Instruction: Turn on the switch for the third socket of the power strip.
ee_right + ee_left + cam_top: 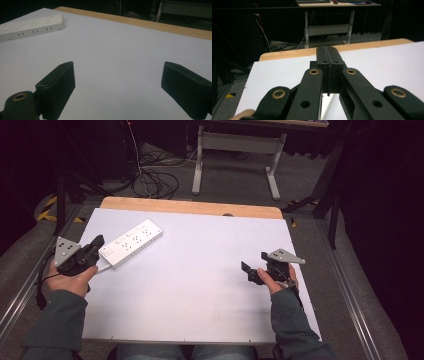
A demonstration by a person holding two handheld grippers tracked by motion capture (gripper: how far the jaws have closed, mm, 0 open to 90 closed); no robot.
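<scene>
A white power strip (131,242) lies slantwise on the white board (200,285) at the back left. It also appears far off in the right gripper view (30,26). My left gripper (98,241) is by the strip's near left end, held in the person's left hand. In the left gripper view its jaws (328,53) are pressed flat together with nothing seen between them. A bit of white strip or cord (325,105) shows under its arms. My right gripper (254,262) hovers at the right of the board, its jaws (117,77) spread wide over bare board.
The board rests on a wooden table whose far edge (190,206) shows as a light strip. Beyond it stand a desk frame (235,155) and loose cables on the floor (155,182). Metal rails (345,285) run along both sides.
</scene>
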